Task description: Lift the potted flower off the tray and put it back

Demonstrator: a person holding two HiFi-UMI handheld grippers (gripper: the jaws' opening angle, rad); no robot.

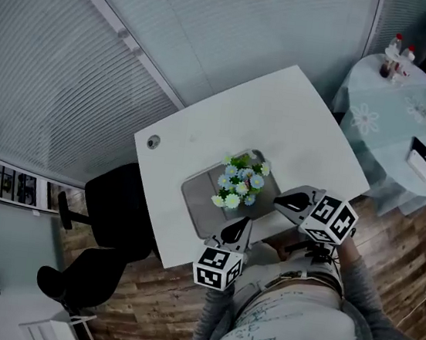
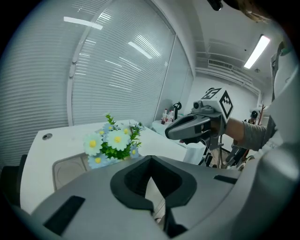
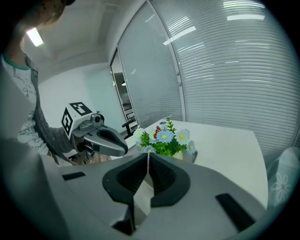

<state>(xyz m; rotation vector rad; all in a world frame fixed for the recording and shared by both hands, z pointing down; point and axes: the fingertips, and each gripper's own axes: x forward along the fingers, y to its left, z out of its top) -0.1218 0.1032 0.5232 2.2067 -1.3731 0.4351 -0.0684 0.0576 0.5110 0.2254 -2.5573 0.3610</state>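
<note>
Blue-and-white daisy potted flower likely light, tippy; take its pale pot; left gripper, right gripper fingers pressed together, empty.

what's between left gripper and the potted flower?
Nothing stands there. Head view shows only the tray's bare near part between the left gripper and the potted flower.

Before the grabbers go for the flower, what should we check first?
1. Is the potted flower upright on the tray: ok.
2. Is the left gripper empty: ok, jaws together on nothing.
3. Is the right gripper empty: ok, jaws together on nothing.
4. Are the jaws wide enough for the pot: not ok, both are shut.
5. Are both grippers off the flower: ok, they hang by the near edge of the table.
6. Are the pot's sides easy to grip: cannot tell, blossoms hide most of it.
</note>
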